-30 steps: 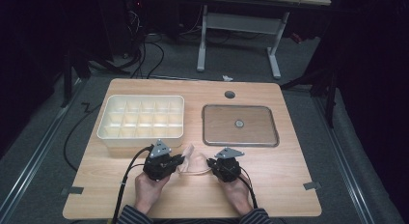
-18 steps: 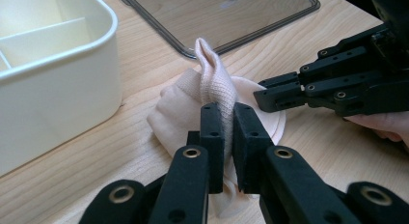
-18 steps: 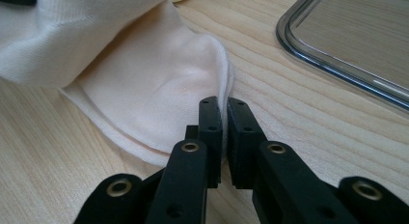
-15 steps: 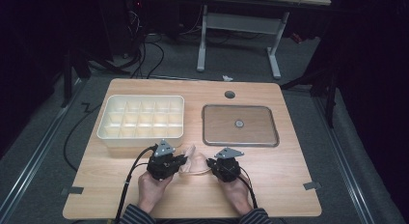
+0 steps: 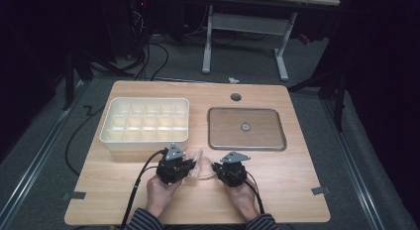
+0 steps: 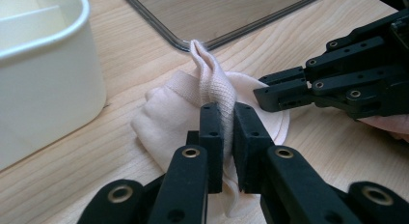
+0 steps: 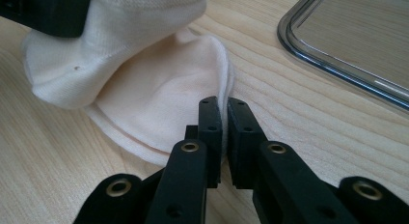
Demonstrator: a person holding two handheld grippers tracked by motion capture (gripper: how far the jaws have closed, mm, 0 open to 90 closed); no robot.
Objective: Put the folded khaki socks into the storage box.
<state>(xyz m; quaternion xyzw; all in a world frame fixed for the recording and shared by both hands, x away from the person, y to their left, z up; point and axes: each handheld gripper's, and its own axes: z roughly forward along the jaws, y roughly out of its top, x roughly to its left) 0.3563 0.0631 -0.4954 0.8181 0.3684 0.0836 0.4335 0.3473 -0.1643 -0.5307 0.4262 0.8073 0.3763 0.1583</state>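
Observation:
A pale cream cloth (image 5: pixel 200 165), soft and folded like a sock, lies on the wooden table between my two grippers. My left gripper (image 6: pixel 228 122) is shut on a raised fold of the cloth (image 6: pixel 169 108), which stands up above the jaws. My right gripper (image 7: pixel 224 113) is shut on the thin rounded edge of the cloth (image 7: pixel 159 93). In the high view the left gripper (image 5: pixel 190 166) and the right gripper (image 5: pixel 216 169) face each other near the table's front, a hand behind each. The right gripper (image 6: pixel 263 91) reaches in from the right in the left gripper view.
A white box with several compartments (image 5: pixel 146 123) stands behind the left gripper, close to it (image 6: pixel 38 64). A shallow metal tray (image 5: pixel 223 126) with a small round object (image 5: pixel 245 126) lies behind the right gripper. A round hole (image 5: pixel 236 96) sits near the table's far edge.

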